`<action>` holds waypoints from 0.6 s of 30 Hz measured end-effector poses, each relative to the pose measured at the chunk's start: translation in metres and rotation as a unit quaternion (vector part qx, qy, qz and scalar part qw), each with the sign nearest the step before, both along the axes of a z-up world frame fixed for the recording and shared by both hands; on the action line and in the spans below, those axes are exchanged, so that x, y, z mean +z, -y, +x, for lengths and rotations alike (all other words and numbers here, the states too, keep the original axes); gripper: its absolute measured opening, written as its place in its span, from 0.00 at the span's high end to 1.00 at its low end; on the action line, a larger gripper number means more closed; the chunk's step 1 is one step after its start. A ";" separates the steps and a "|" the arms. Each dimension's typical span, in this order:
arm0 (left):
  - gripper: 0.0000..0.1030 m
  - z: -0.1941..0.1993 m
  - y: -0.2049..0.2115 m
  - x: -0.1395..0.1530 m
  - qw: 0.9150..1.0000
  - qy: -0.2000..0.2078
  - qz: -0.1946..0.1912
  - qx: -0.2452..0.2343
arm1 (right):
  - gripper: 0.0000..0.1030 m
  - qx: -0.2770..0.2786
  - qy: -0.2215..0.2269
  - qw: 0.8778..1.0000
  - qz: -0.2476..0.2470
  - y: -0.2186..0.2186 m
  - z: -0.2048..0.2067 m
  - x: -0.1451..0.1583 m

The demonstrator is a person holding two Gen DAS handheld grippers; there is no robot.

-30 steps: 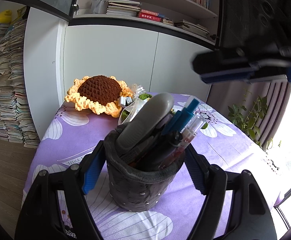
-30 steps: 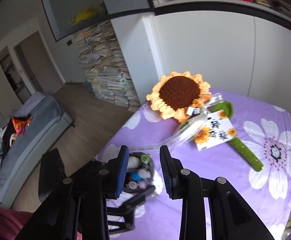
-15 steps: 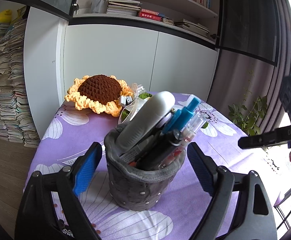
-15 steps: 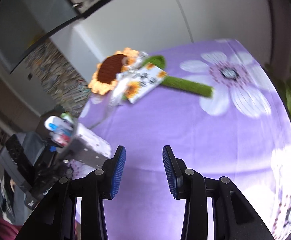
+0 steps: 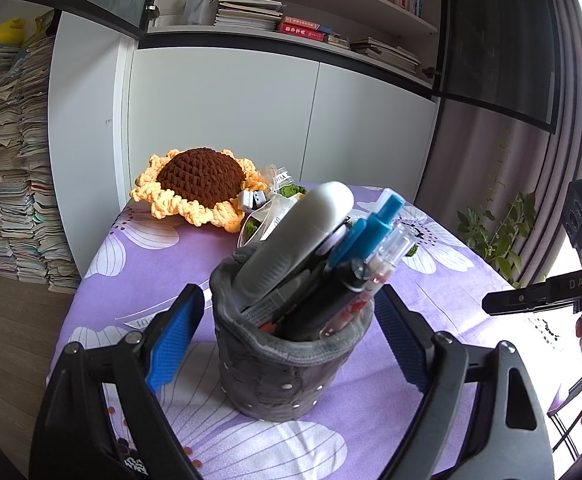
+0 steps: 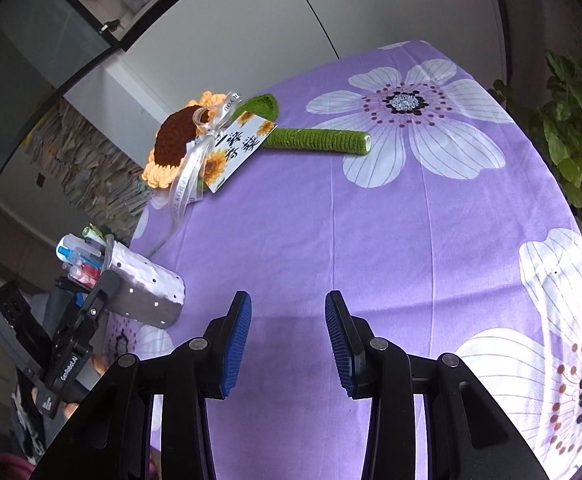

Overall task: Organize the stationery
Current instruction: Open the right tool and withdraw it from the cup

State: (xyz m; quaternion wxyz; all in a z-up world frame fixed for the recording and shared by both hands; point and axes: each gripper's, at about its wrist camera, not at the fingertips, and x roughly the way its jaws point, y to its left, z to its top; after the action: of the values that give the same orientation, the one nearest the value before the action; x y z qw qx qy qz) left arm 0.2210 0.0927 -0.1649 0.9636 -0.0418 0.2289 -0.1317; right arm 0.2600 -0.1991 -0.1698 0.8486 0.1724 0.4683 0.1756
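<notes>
The left gripper (image 5: 289,322) sits with its 2 blue pads (image 5: 173,332) spread on either side of the grey felt pen holder (image 5: 287,364), and there's daylight between pad and felt on both sides, so nothing is gripped. Its jaws have just been opening, the holder between them but free. The holder stands upright on the purple flowered tablecloth (image 5: 151,280), near the table's front-left corner in the left wrist view. It's crammed: a fat grey stapler-like tool (image 5: 303,236) leans out of the top, beside it a blue-capped pen (image 5: 371,228) and a clear pen (image 5: 379,276) with a red pattern, all tilted to the right.

Over to the right gripper (image 6: 287,340): jaws narrow but parted, and they have just been opening, with only bare cloth showing between them. It points down at the tablecloth (image 6: 371,220) near the front edge, well apart from the holder (image 6: 147,292), which shows at the left edge of that view with the left gripper's black frame (image 6: 79,332) around it.

At the far-left corner lies a crocheted sunflower (image 6: 175,140), its green stem (image 6: 319,140) stretched toward the middle, a ribbon (image 6: 195,160) and a printed card (image 6: 235,148) tied on. A leafy plant (image 6: 575,128) stands beyond the right edge. Behind the table, white cupboards (image 5: 227,120) and bookshelves (image 5: 331,4).
</notes>
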 end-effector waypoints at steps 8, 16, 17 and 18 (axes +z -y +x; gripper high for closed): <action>0.17 0.001 0.001 0.000 1.000 -0.001 0.001 -0.001 | 0.62 -0.008 -0.011 1.000 -0.026 0.002 -0.004 -0.013; 0.17 0.004 0.006 -0.002 1.000 -0.009 0.008 0.002 | 0.62 -0.015 -0.015 1.000 -0.014 0.010 -0.010 -0.016; 0.17 0.004 0.007 -0.002 1.000 -0.009 0.011 0.001 | 0.62 -0.017 -0.015 1.000 -0.012 0.012 -0.011 -0.016; 0.17 0.004 0.009 -0.003 1.000 -0.009 0.015 0.000 | 0.62 -0.019 -0.015 1.000 -0.009 0.014 -0.012 -0.015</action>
State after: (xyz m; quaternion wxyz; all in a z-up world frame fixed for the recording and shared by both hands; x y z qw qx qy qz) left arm 0.2247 0.0842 -0.1675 0.9622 -0.0281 0.2392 -0.1275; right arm 0.2480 -0.2128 -0.1853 0.8461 0.1760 0.4794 0.1528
